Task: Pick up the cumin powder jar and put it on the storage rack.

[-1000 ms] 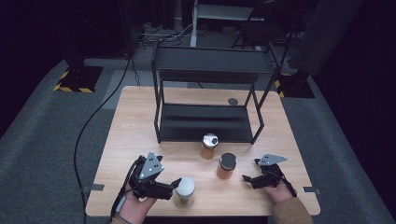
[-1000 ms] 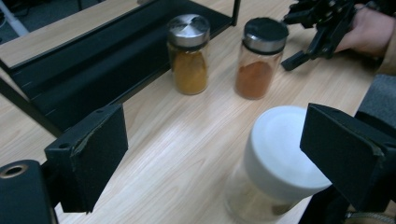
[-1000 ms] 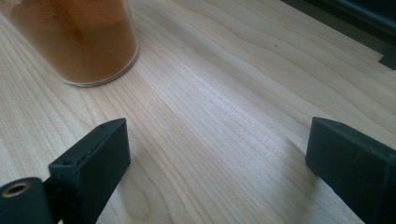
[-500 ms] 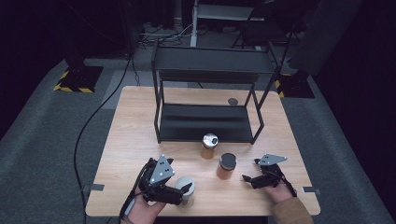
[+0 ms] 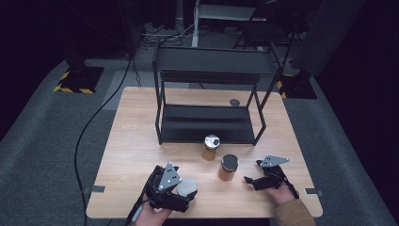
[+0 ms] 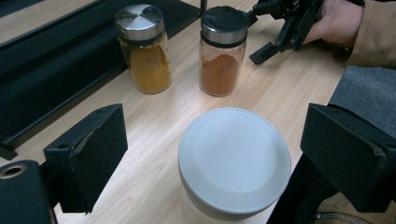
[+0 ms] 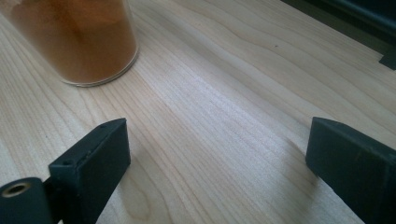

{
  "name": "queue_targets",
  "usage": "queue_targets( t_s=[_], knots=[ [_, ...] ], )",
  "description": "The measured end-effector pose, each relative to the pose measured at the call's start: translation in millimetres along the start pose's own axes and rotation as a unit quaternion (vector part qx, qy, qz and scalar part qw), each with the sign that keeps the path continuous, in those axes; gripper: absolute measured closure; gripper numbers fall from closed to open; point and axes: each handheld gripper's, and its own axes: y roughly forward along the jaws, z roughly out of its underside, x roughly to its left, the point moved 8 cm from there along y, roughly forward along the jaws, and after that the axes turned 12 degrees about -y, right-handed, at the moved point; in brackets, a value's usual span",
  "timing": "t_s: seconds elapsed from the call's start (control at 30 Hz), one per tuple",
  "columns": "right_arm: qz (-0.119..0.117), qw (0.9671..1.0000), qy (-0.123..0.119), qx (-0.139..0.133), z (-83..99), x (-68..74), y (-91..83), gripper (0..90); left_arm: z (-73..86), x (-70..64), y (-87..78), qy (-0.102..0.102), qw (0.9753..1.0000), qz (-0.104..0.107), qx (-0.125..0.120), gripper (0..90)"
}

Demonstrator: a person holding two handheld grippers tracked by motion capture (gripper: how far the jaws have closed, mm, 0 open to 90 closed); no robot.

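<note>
A white-lidded jar (image 5: 187,187) (image 6: 233,161) stands near the table's front edge. My left gripper (image 5: 182,194) (image 6: 217,154) is open, with one jaw on each side of the jar and a gap at both. Behind it are a yellow spice jar (image 5: 211,147) (image 6: 144,49) with a silver lid and an orange-brown spice jar (image 5: 228,168) (image 6: 222,51) with a black lid. My right gripper (image 5: 251,181) (image 7: 217,154) rests open on the wood, just right of the orange-brown jar (image 7: 70,37), holding nothing.
A black two-level metal rack (image 5: 207,117) stands at the middle and back of the wooden table (image 5: 136,141). A small dark disc (image 5: 234,102) lies behind it. A black cable (image 5: 89,132) trails off the left side.
My left gripper has slid right and forward, from beside the white-lidded jar to having its jaws around it. The right gripper and both spice jars have stayed put.
</note>
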Motion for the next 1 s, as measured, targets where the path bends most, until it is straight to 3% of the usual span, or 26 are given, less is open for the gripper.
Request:
queue_targets(
  t_s=[0.77, 0.93, 1.0],
  knots=[
    [0.000, 1.0000, 0.000, 0.001, -0.1, 0.0, -0.1, 6.2, 17.7, -0.3, 22.8, -0.002, 0.9993, 0.011, 0.036, 10.5],
    [0.000, 1.0000, 0.000, 0.001, -0.1, -0.1, -0.1, 6.2, 19.5, -0.9, 25.4, 0.002, 0.9989, 0.015, 0.045, 16.1],
    [0.000, 1.0000, 0.000, 0.001, -0.1, -0.1, -0.1, 6.2, 20.4, -1.2, 25.1, 0.007, 0.9990, 0.016, 0.042, 25.0]
  ],
)
